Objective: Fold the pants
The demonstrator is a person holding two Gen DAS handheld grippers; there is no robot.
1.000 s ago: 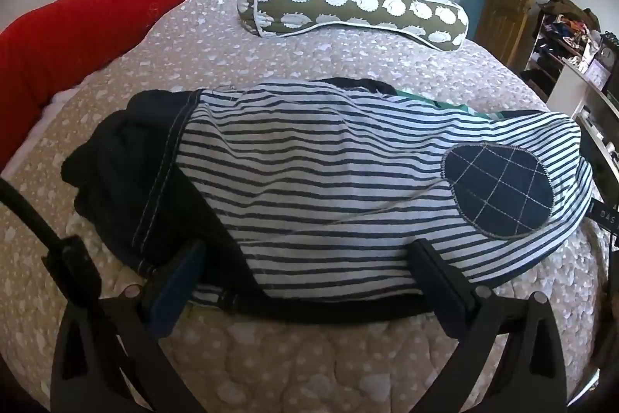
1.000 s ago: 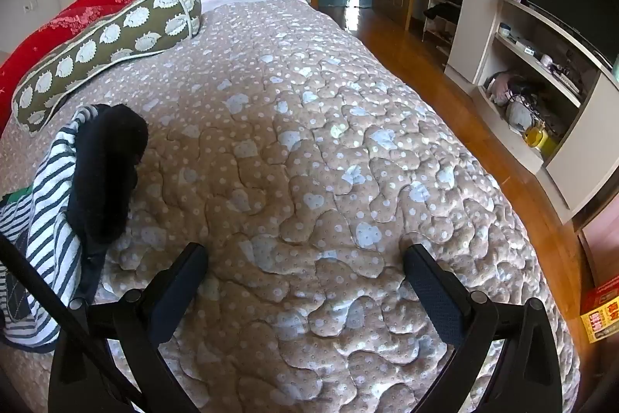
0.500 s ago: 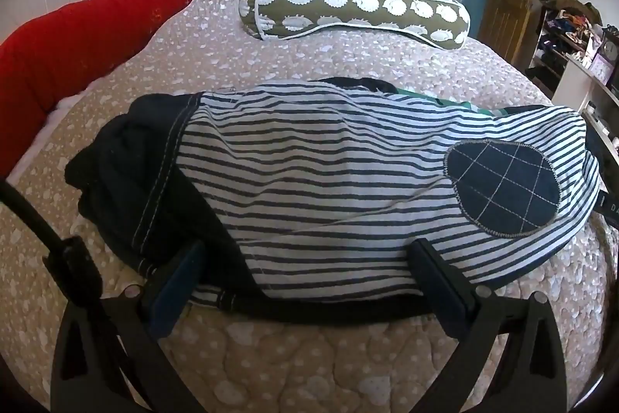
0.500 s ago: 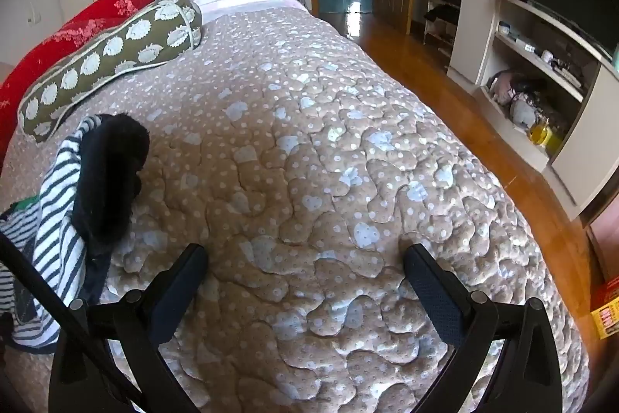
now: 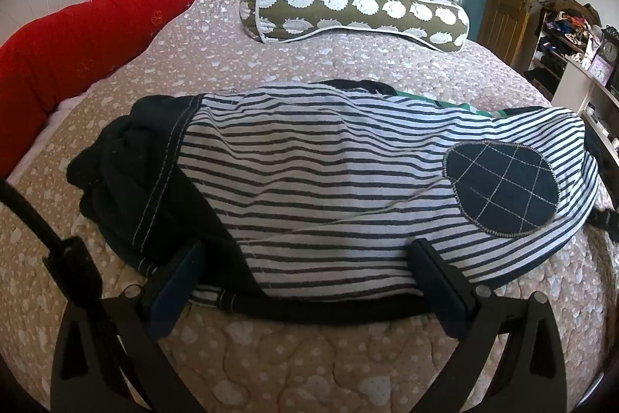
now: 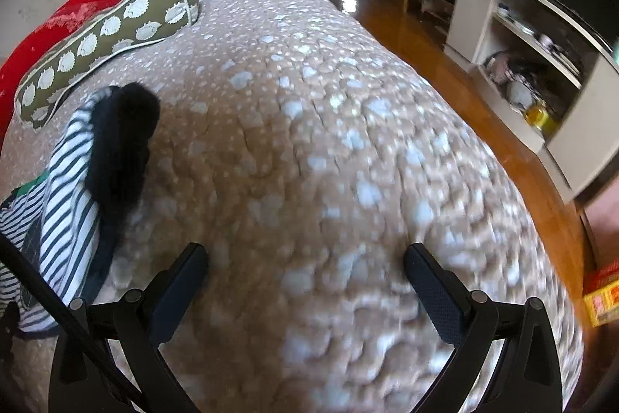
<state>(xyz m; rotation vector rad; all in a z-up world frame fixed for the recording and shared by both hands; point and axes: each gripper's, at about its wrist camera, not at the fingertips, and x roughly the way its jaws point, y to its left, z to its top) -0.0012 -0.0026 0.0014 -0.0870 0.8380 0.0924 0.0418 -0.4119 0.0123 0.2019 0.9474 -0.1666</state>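
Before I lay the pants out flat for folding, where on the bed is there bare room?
The widest bare quilt lies right of the pants, running to the bed edge by the shelves. A narrower strip sits between the pants and the bolster. The left side is crowded: the pants' dark end nears the red cushion.

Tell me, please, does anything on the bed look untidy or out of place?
The striped pants lie bunched, not flat, with a green striped garment peeking out from beneath. Both grippers, left and right, are open and hold nothing.
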